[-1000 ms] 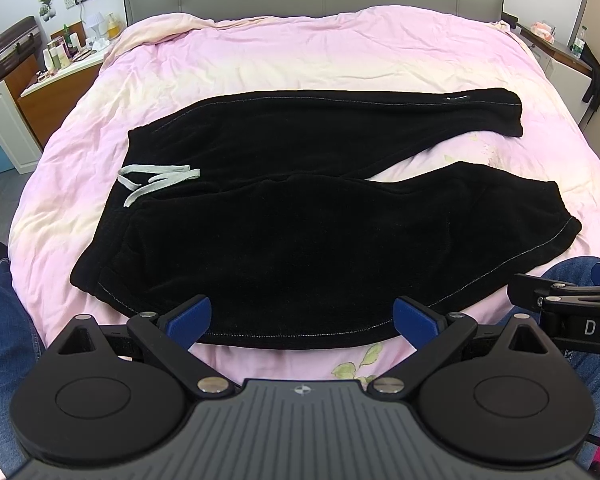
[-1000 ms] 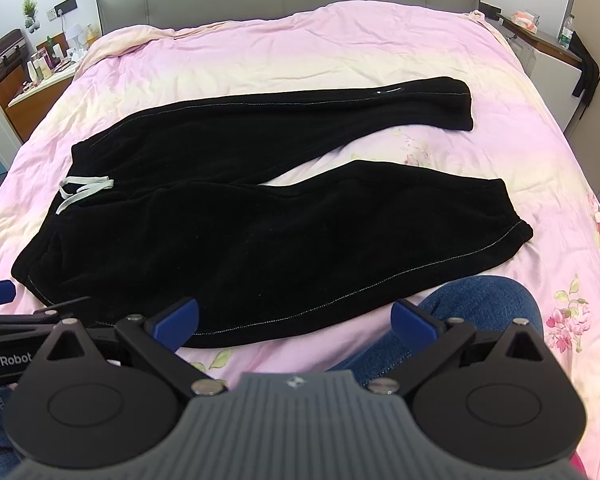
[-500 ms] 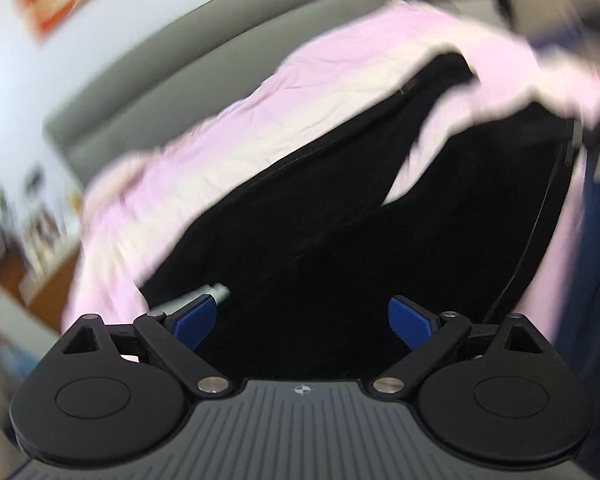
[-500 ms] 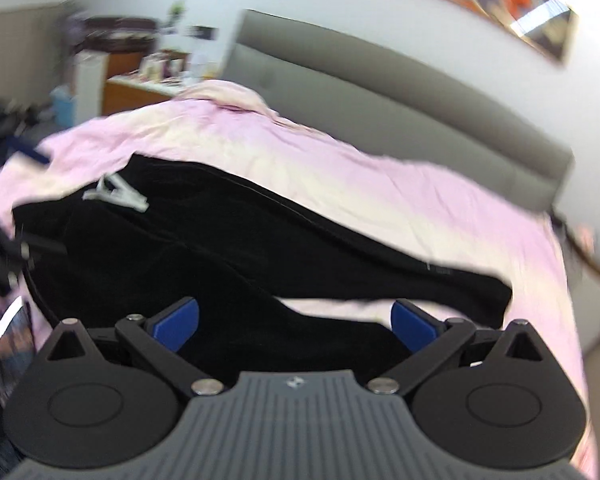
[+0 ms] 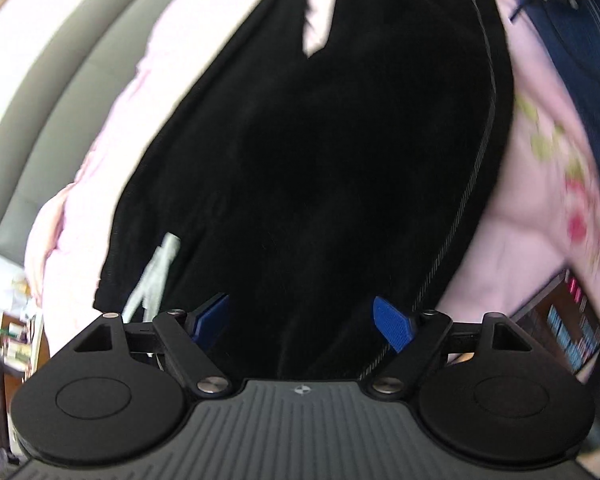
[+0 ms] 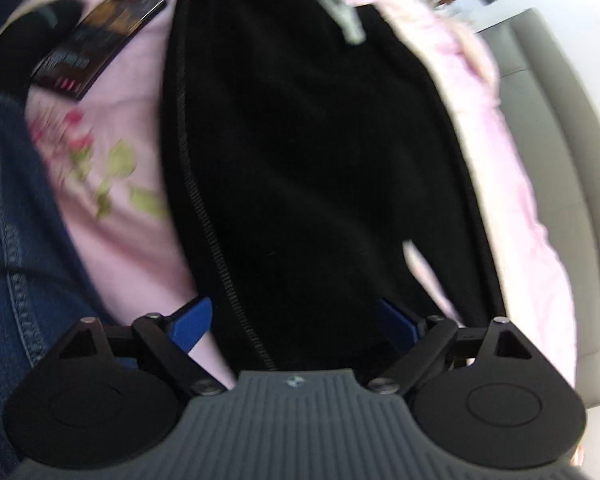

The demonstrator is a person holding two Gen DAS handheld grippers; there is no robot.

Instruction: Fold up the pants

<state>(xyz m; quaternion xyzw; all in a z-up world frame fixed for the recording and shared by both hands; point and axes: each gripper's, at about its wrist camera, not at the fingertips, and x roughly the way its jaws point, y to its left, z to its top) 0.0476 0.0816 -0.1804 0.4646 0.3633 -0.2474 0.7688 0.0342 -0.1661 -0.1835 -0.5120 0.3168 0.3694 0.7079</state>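
Two hand-held grippers point steeply down at a pair of black pants (image 5: 320, 152) spread flat on a pink bedspread (image 5: 540, 208). In the left wrist view the left gripper (image 5: 304, 320) has its blue pads wide apart over the waist end of the pants; its jaws have just been closing a little, and black cloth lies in the gap between them, though the pads do not press on it. The right-hand pad (image 5: 392, 328) sits just inside the stitched side seam, and a pale drawstring (image 5: 156, 276) lies at 9 o'clock from the gripper, close to the left-hand pad. The split between the two legs shows as a pink wedge at 12 o'clock. A dark phone or tablet (image 5: 568, 320) lies on the bedspread at 3 o'clock, and a grey headboard (image 5: 60, 80) curves along the frame from 9 to 11 o'clock.

In the right wrist view the right gripper (image 6: 300, 320) is likewise wide open, its jaws also just having narrowed slightly, holding nothing. Its left-hand pad (image 6: 192, 320) hangs over pink cloth just outside the seamed edge of the pants (image 6: 320, 160); the other pad is over black cloth. The person's jeans-clad leg (image 6: 8, 220) fills 9 o'clock. Both views are blurred.
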